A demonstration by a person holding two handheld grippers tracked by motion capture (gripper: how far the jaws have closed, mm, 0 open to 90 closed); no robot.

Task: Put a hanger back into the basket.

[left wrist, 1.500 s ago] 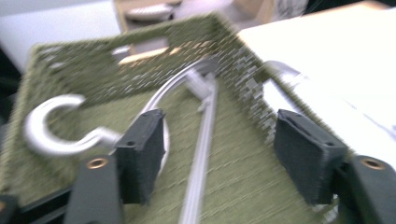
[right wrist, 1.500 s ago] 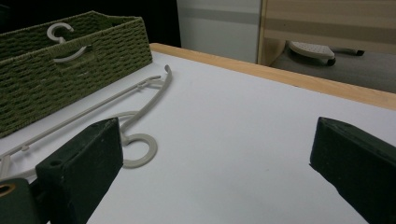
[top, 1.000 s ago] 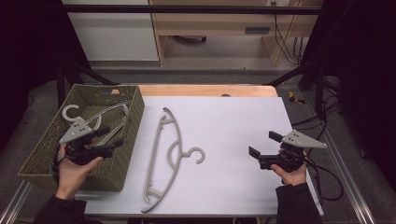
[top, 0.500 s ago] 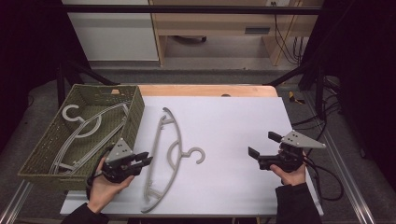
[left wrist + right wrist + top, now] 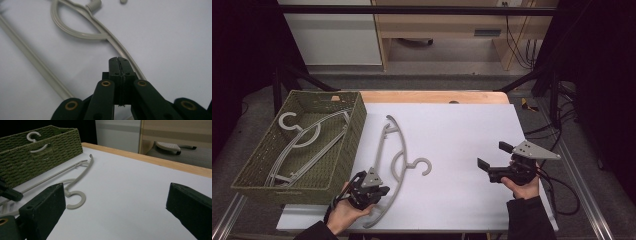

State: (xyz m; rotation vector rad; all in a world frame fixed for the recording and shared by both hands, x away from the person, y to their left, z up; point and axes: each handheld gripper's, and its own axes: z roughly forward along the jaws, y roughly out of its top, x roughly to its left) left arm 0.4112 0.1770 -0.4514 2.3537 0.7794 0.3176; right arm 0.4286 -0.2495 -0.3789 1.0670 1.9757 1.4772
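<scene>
Left claw [image 5: 371, 190] now over hanger [image 5: 398, 165]

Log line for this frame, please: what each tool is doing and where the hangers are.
left tool: shut on table hanger lower arm | right tool: open, holding nothing, over white table | second hanger: in green basket

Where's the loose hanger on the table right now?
In the high view the loose hanger lies flat on the white table, left of centre, beside the green basket, its near end by the left gripper.
</scene>
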